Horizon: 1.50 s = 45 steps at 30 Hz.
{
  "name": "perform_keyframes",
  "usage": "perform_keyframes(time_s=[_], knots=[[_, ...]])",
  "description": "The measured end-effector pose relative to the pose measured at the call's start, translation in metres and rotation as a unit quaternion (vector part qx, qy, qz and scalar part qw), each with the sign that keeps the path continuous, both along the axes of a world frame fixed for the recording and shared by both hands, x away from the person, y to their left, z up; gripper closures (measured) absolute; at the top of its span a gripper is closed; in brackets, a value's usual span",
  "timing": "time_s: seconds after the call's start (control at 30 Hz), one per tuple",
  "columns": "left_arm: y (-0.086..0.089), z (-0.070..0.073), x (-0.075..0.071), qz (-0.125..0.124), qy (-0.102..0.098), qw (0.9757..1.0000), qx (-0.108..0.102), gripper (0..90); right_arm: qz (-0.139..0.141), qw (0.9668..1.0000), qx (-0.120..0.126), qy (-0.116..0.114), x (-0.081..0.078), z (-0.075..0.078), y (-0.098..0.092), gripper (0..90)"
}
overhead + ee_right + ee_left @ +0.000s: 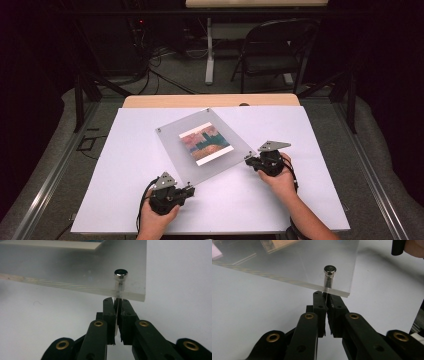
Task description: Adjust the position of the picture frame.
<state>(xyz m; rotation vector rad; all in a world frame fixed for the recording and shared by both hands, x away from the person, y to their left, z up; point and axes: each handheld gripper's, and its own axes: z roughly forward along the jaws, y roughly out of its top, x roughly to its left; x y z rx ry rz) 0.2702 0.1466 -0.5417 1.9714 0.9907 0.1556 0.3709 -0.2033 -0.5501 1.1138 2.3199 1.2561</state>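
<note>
A clear acrylic plate (pixel 175 145) lies skewed on the white table (pixel 115 190), with a colourful picture (pixel 205 142) under its middle. Small metal pins mark its corners. My left gripper (pixel 191 188) sits at the plate's near corner. In the left gripper view its jaws (pixel 325 293) are shut, tips right at the plate's edge (pixel 287 281) below a pin (pixel 329 271). My right gripper (pixel 247 158) is at the plate's right corner. In the right gripper view it (pixel 116 300) is shut too, just under the corner pin (pixel 121 275). Only a thin pale sliver shows between each pair of pads.
A wooden strip (pixel 210 101) runs along the table's far edge. Beyond it, on the floor, stand a black folding chair (pixel 275 50) and a white desk leg (pixel 209 55) among cables. Metal rails (pixel 60 165) border the table on both sides.
</note>
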Motion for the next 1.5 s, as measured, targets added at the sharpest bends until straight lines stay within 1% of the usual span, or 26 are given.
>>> perform_keyframes(time_s=[0.03, 0.1, 0.13, 0.23, 0.37, 0.4, 0.43, 0.5, 0.53, 0.57, 0.7, 0.77, 0.8, 0.83, 0.9, 1.0, 1.07, 1.1, 1.13, 1.2, 1.33, 1.37, 1.43, 1.5], knots=[[0.002, 0.001, 0.000, 0.000, -0.002, 1.0000, 0.003, 85.6, 0.003, 1.0000, -0.001, -0.001, -0.001, 0.001, 0.001, 85.3], [0.006, 0.002, 0.001, 0.003, -0.001, 1.0000, 0.002, 85.6, 0.010, 0.9999, -0.002, -0.003, -0.002, 0.003, 0.003, 85.3], [0.008, 0.003, 0.002, 0.002, 0.000, 1.0000, 0.007, 85.5, 0.012, 0.9999, 0.001, -0.003, -0.003, 0.003, 0.004, 85.4], [0.015, 0.004, 0.006, 0.005, 0.002, 1.0000, 0.008, 85.5, 0.023, 0.9997, -0.002, -0.004, -0.009, 0.004, 0.006, 85.3], [0.023, 0.008, 0.013, 0.017, 0.002, 0.9998, 0.004, 85.5, 0.030, 0.9995, 0.008, -0.005, -0.019, 0.007, 0.006, 85.1], [0.028, 0.009, 0.018, 0.025, 0.000, 0.9997, 0.004, 85.5, 0.031, 0.9994, 0.014, -0.004, -0.026, 0.008, 0.007, 85.0], [0.028, 0.009, 0.018, 0.025, 0.000, 0.9997, 0.004, 85.4, 0.031, 0.9994, 0.014, -0.004, -0.026, 0.008, 0.007, 85.0], [0.032, 0.010, 0.023, 0.035, -0.001, 0.9994, 0.004, 85.4, 0.036, 0.9991, 0.020, -0.004, -0.033, 0.009, 0.008, 84.9], [0.034, 0.010, 0.026, 0.039, 0.000, 0.9992, 0.004, 85.3, 0.040, 0.9990, 0.021, -0.003, -0.040, 0.010, 0.010, 84.7], [0.035, 0.010, 0.028, 0.043, 0.000, 0.9991, 0.005, 85.3, 0.040, 0.9990, 0.021, -0.003, -0.040, 0.010, 0.010, 84.7], [0.038, 0.010, 0.039, 0.052, 0.000, 0.9987, -0.003, 85.1, 0.040, 0.9989, 0.021, -0.008, -0.048, 0.011, 0.014, 84.3], [0.036, 0.011, 0.044, 0.052, 0.002, 0.9986, -0.007, 84.9, 0.033, 0.9992, 0.022, -0.006, -0.048, 0.012, 0.013, 84.5], [0.035, 0.011, 0.047, 0.051, 0.003, 0.9987, -0.007, 84.8, 0.024, 0.9993, 0.028, -0.004, -0.046, 0.012, 0.011, 84.8], [0.033, 0.011, 0.049, 0.053, 0.002, 0.9985, -0.012, 84.8, 0.024, 0.9993, 0.028, -0.004, -0.046, 0.012, 0.011, 84.8], [0.031, 0.014, 0.054, 0.055, 0.000, 0.9984, -0.012, 84.9, 0.011, 0.9990, 0.044, 0.001, -0.041, 0.013, 0.008, 85.2], [0.027, 0.020, 0.059, 0.055, -0.004, 0.9984, -0.008, 85.2, -0.003, 0.9986, 0.054, 0.004, -0.034, 0.018, 0.005, 85.3], [0.024, 0.022, 0.064, 0.054, -0.007, 0.9985, -0.006, 85.3, -0.006, 0.9986, 0.052, 0.003, -0.031, 0.019, 0.004, 85.3], [0.023, 0.022, 0.066, 0.054, -0.005, 0.9985, -0.007, 85.3, -0.008, 0.9986, 0.053, 0.003, -0.029, 0.020, 0.003, 85.3], [0.022, 0.021, 0.068, 0.053, -0.004, 0.9985, -0.009, 85.4, -0.012, 0.9984, 0.055, 0.004, -0.026, 0.021, 0.002, 85.4], [0.020, 0.018, 0.072, 0.054, -0.002, 0.9985, -0.007, 85.3, -0.018, 0.9985, 0.051, 0.008, -0.021, 0.020, 0.000, 85.4], [0.016, 0.011, 0.073, 0.057, -0.001, 0.9984, 0.006, 85.3, -0.029, 0.9983, 0.048, 0.015, -0.019, 0.012, 0.000, 85.3], [0.016, 0.010, 0.073, 0.056, 0.002, 0.9984, 0.008, 85.3, -0.029, 0.9984, 0.046, 0.013, -0.018, 0.009, 0.001, 85.2], [0.017, 0.007, 0.073, 0.059, 0.004, 0.9982, 0.010, 85.2, -0.025, 0.9987, 0.041, 0.018, -0.019, 0.006, 0.002, 85.2], [0.019, 0.004, 0.074, 0.063, 0.003, 0.9979, 0.013, 85.1, -0.021, 0.9989, 0.039, 0.016, -0.018, 0.003, 0.004, 85.2]])
